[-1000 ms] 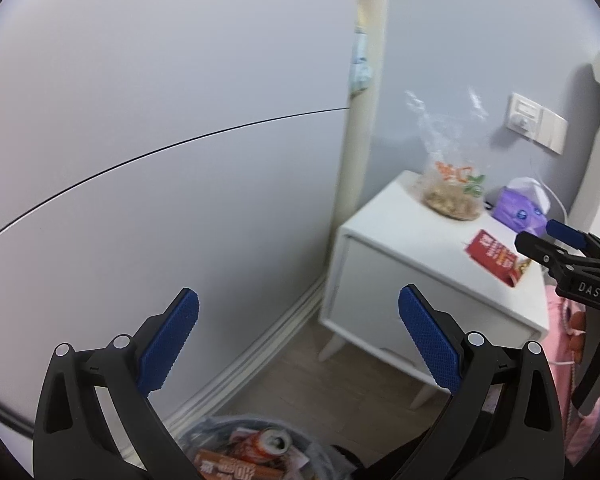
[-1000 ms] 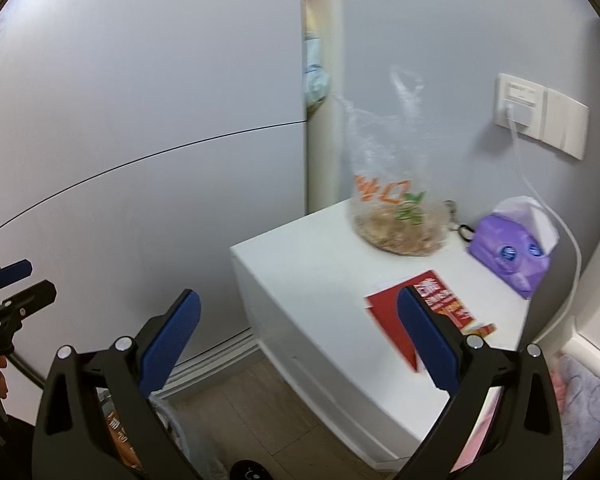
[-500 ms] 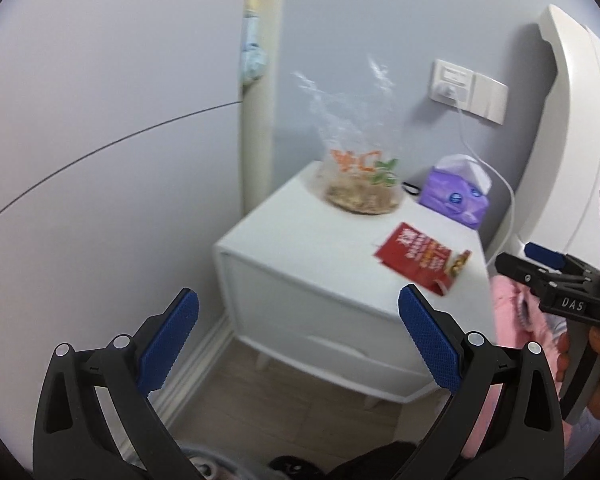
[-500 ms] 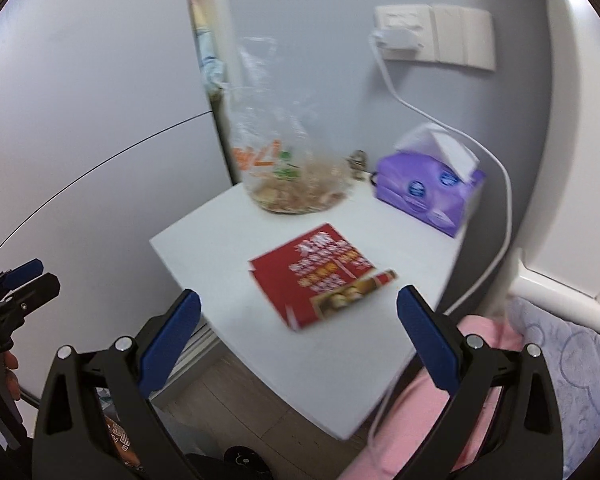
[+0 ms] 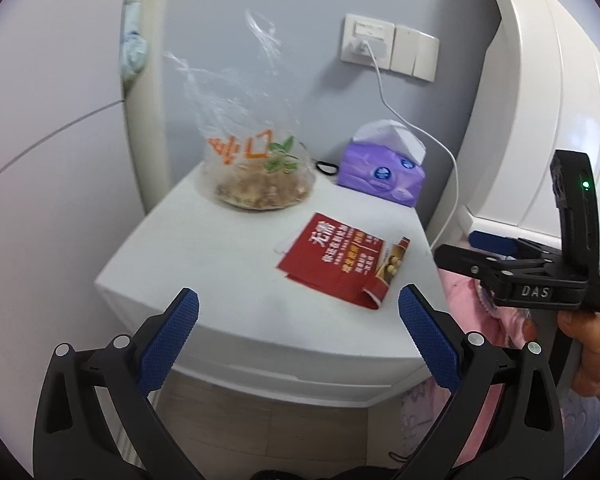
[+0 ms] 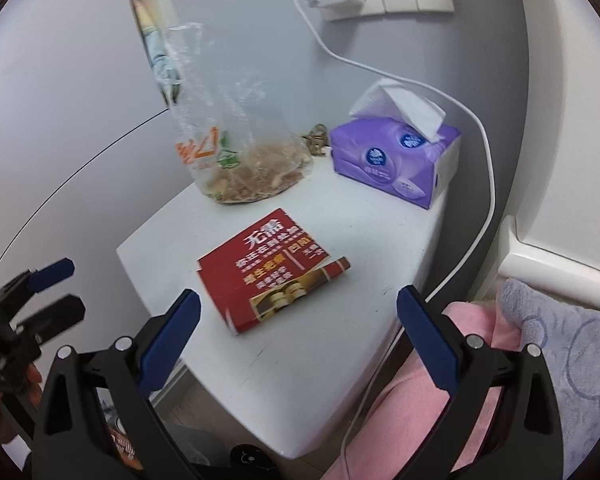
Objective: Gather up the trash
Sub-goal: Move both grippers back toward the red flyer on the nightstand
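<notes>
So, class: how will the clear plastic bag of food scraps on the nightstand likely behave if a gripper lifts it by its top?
The clear plastic bag looks thin and crinkled, so probably floppy. Its scraps sit low, so it would likely sag and swing. The film may slip between pads.

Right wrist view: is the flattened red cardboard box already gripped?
No, the flattened red cardboard box lies flat on the white nightstand, ahead of the open right gripper.

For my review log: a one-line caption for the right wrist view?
Open right gripper hovers over a flattened red carton on the white nightstand, beside a plastic bag.
</notes>
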Tool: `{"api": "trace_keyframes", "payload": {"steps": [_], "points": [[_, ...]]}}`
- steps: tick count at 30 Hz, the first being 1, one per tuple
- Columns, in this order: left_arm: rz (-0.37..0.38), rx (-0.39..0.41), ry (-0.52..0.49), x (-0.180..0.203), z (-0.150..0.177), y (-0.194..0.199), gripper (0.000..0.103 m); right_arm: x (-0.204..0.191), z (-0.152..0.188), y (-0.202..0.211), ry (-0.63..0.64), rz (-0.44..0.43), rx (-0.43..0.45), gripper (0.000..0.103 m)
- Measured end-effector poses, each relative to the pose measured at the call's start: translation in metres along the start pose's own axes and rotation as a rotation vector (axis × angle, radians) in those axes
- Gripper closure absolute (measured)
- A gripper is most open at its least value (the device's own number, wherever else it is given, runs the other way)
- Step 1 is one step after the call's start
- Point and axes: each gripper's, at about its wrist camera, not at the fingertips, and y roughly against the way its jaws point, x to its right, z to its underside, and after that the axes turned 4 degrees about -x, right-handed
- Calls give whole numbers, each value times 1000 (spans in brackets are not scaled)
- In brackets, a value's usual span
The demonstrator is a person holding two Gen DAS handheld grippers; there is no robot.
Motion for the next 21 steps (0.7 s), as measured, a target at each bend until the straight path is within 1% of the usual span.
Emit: {"api": "trace_keyframes", "payload": {"steps": [5,11,13,18,21], "points": [[35,-28,7,-1,-5,-29,6,5,-5,-16,-45,16,-25,7],[28,-37,15,-6,-8,-49,6,7,-2,-34,-92,47,-50,7],[30,-38,15,-8,-8,-53,6,6,-1,-39,-93,56,-50,7],[23,-46,-22,-7,-9,-61,6,4,-2,-48,-99,96,-43,7],[25,-44,-16,-10,-8,-63,6,1,-4,-52,-81,117,-27,7]]}}
